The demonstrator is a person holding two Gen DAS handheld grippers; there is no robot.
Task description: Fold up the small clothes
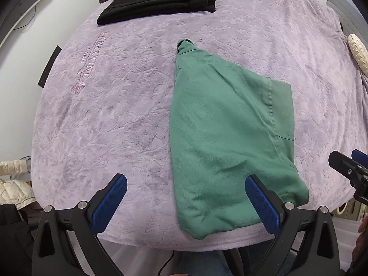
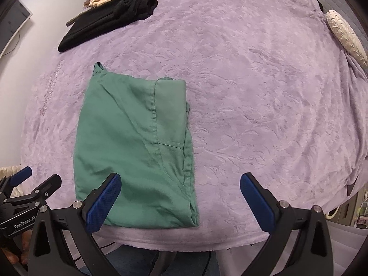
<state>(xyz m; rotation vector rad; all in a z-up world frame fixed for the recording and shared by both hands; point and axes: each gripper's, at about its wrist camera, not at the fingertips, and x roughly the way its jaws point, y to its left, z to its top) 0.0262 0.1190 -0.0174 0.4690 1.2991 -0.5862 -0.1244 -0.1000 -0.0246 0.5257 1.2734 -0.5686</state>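
So the green cotton garment (image 1: 230, 138), already folded into a longish panel, lies flat on the lilac plush blanket (image 1: 115, 115) covering the bed, its near end right at the bed's front edge. Its long axis runs away from the person, toward the black folded clothes (image 1: 156, 2) at the far side.

It sits between the two hands: off to the right of the left gripper (image 1: 186, 202), whose right jaw overlaps the garment's near edge, and to the left of the right gripper (image 2: 180, 201), whose left jaw overlaps the near corner. Neither looks clearly nearer.

Both sets of jaws are spread wide, holding nothing, hovering above the near end. My guess is each takes a near corner and folds it away.
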